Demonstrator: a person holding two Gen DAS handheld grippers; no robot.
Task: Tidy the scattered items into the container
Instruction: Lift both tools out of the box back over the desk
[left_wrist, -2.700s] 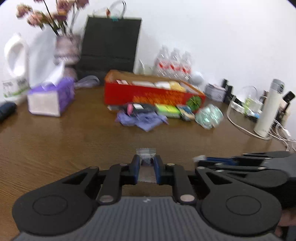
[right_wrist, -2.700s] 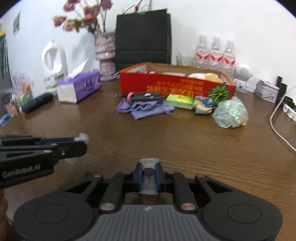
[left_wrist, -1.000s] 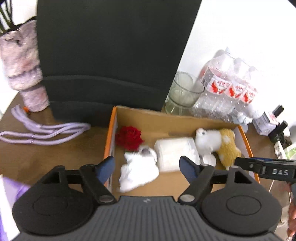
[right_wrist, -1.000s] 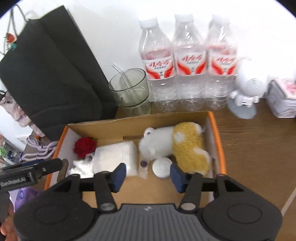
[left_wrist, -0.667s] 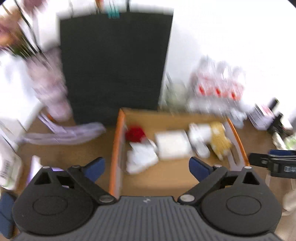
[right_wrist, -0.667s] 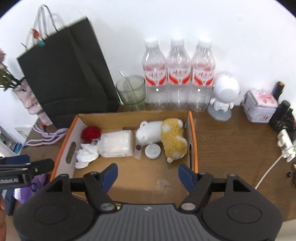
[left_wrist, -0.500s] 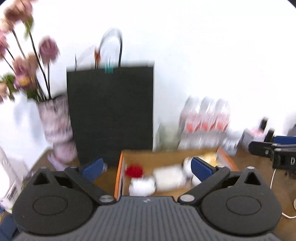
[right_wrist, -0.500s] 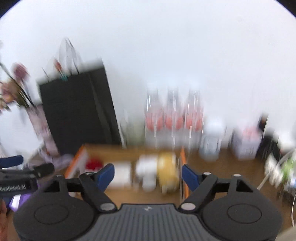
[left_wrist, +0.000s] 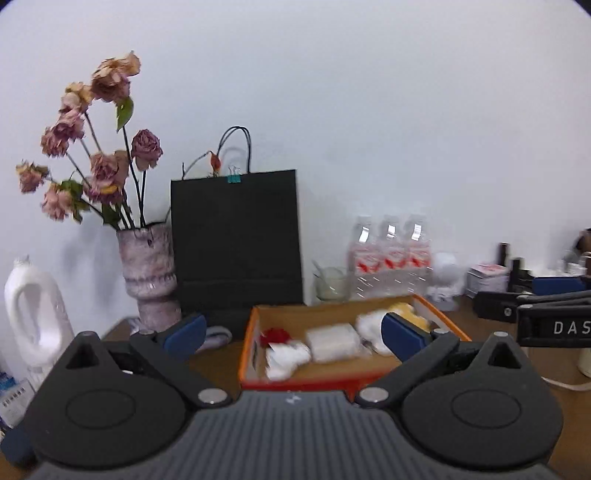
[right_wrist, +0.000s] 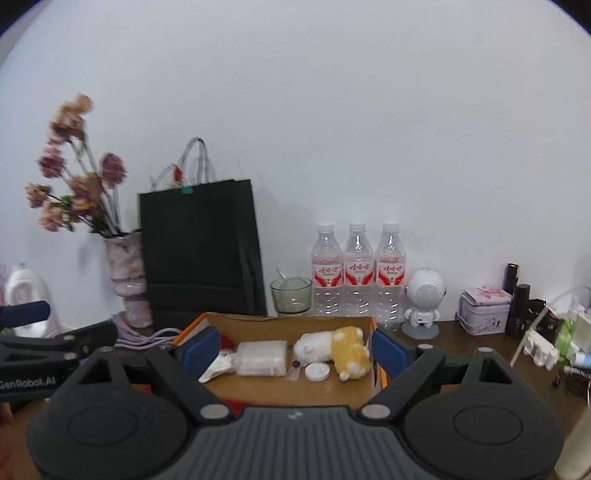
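The orange-rimmed cardboard box (left_wrist: 246, 354) (right_wrist: 372, 332) stands on the wooden table just ahead of both grippers. Inside lie a white-and-yellow plush toy (right_wrist: 334, 349), a white packet (right_wrist: 262, 356), a small round white disc (right_wrist: 316, 371), a red pompom (left_wrist: 274, 336) and crumpled white paper (left_wrist: 286, 356). My left gripper (left_wrist: 291, 338) is open and empty, short of the box's near wall. The right gripper (right_wrist: 293, 350) is empty too, with its jaws still opening and only the box showing beyond them. Each gripper shows at the edge of the other's view.
Behind the box stand a black paper bag (right_wrist: 199, 254), a vase of dried roses (left_wrist: 147, 273), a glass cup (right_wrist: 291, 295) and three water bottles (right_wrist: 357, 273). A white robot-shaped speaker (right_wrist: 424, 299), a tin (right_wrist: 484, 310) and cables lie right. A white detergent bottle (left_wrist: 35, 317) stands far left.
Both grippers have drawn back from over the box and tipped up toward level. Their jaws have spread wider. The small sachets they gripped earlier are no longer between them.
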